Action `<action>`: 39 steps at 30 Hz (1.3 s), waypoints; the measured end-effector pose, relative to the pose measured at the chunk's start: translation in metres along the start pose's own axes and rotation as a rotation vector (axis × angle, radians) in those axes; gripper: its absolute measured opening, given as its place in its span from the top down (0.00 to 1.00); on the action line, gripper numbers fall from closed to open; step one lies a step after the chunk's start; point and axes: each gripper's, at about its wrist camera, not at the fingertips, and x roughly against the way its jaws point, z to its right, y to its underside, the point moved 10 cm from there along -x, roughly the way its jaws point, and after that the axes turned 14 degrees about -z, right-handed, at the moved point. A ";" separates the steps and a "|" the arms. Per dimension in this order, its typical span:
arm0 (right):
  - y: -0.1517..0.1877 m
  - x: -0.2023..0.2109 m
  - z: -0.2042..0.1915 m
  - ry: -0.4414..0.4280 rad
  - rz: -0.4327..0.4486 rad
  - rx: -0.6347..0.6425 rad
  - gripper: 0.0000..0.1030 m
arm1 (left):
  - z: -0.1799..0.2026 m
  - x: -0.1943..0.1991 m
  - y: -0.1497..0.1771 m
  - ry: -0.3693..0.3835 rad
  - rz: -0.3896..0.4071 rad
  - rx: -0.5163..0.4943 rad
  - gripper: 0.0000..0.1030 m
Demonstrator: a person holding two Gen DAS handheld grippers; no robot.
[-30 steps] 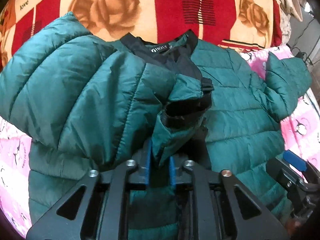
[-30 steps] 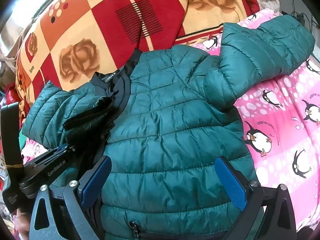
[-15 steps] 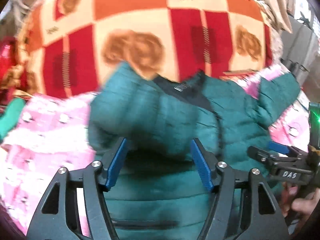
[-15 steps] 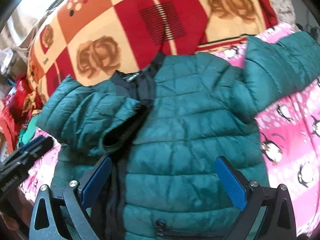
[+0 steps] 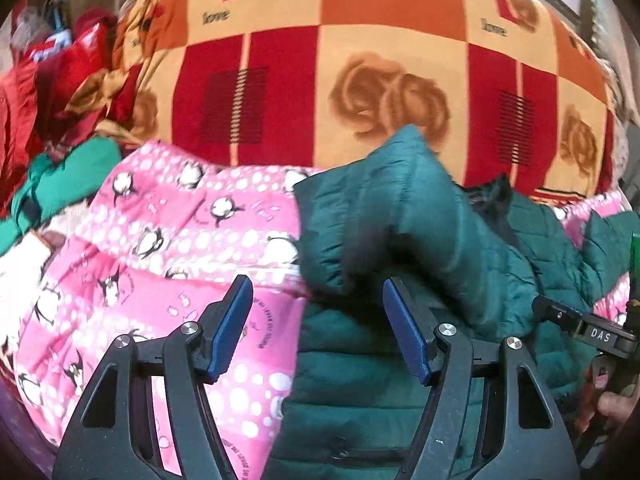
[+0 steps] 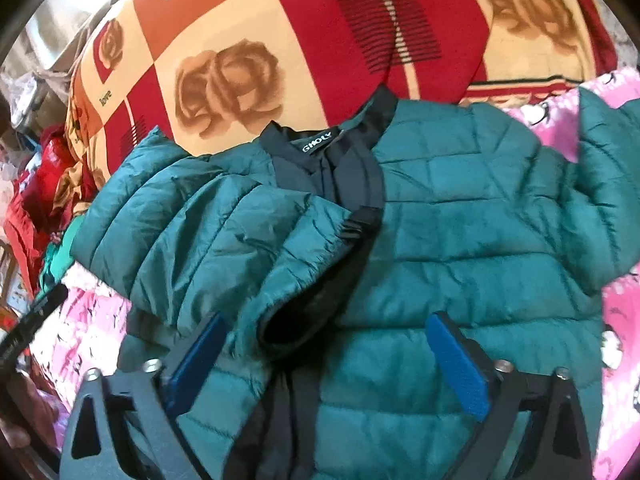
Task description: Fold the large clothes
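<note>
Teal quilted jacket (image 6: 440,240) lies on the pink penguin bedspread (image 5: 168,264), one sleeve (image 6: 208,232) folded across its chest. We tilt both grippers downward: left gripper (image 5: 316,328) jaws apart, empty; right gripper (image 6: 328,364) jaws wide, closing, nothing gripped.

A pink penguin-print bedspread (image 5: 168,248) covers the bed, dotted with white spots. Behind it, toward twelve o'clock, lies a checked blanket (image 5: 360,80) in red, orange and cream, with brown roses and the word "love". At about ten o'clock in the left wrist view sits a heap of red clothes (image 5: 48,80), with a bright green cloth (image 5: 68,176) just below it.
</note>
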 end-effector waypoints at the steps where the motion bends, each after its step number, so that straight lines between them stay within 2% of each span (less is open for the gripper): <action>1: -0.003 -0.004 -0.002 -0.007 -0.007 -0.002 0.09 | -0.003 -0.004 0.000 0.004 -0.006 0.013 0.34; 3: -0.009 -0.016 -0.003 0.004 -0.025 -0.004 0.11 | -0.008 -0.009 0.000 0.005 -0.013 0.029 0.34; 5: -0.013 -0.025 -0.005 -0.002 -0.029 0.004 0.22 | -0.012 -0.015 0.001 -0.002 -0.021 0.039 0.34; 7: -0.017 -0.032 -0.009 -0.043 -0.013 0.026 0.53 | -0.016 -0.021 0.003 -0.003 -0.038 0.047 0.34; 10: -0.019 -0.031 -0.007 -0.059 0.023 0.036 0.69 | -0.020 -0.028 0.006 0.001 -0.055 0.056 0.34; 13: -0.026 -0.009 -0.003 -0.043 0.089 0.062 0.82 | -0.022 -0.031 0.006 -0.001 -0.059 0.065 0.34; 16: -0.041 0.019 0.009 0.026 0.176 0.078 0.84 | -0.023 -0.033 0.004 0.007 -0.062 0.078 0.34; 21: -0.067 0.035 0.042 0.104 0.226 0.048 0.85 | -0.014 -0.040 0.003 0.011 -0.076 0.073 0.34; 31: -0.085 0.019 0.097 0.327 0.226 0.049 0.89 | 0.001 -0.057 -0.001 0.005 -0.106 0.044 0.34; 33: -0.086 0.005 0.109 0.341 0.203 0.019 0.89 | 0.003 -0.059 -0.003 0.008 -0.110 0.046 0.34; 35: -0.083 -0.008 0.121 0.312 0.172 -0.021 0.89 | 0.006 -0.058 -0.005 0.014 -0.107 0.047 0.34; 36: -0.080 -0.012 0.126 0.293 0.152 -0.043 0.86 | 0.008 -0.056 -0.007 0.015 -0.103 0.044 0.34; 37: -0.076 -0.011 0.131 0.291 0.144 -0.069 0.76 | 0.010 -0.055 -0.010 0.013 -0.095 0.040 0.34; 39: -0.070 0.003 0.135 0.311 0.187 -0.094 0.61 | 0.013 -0.054 -0.016 0.006 -0.086 0.032 0.34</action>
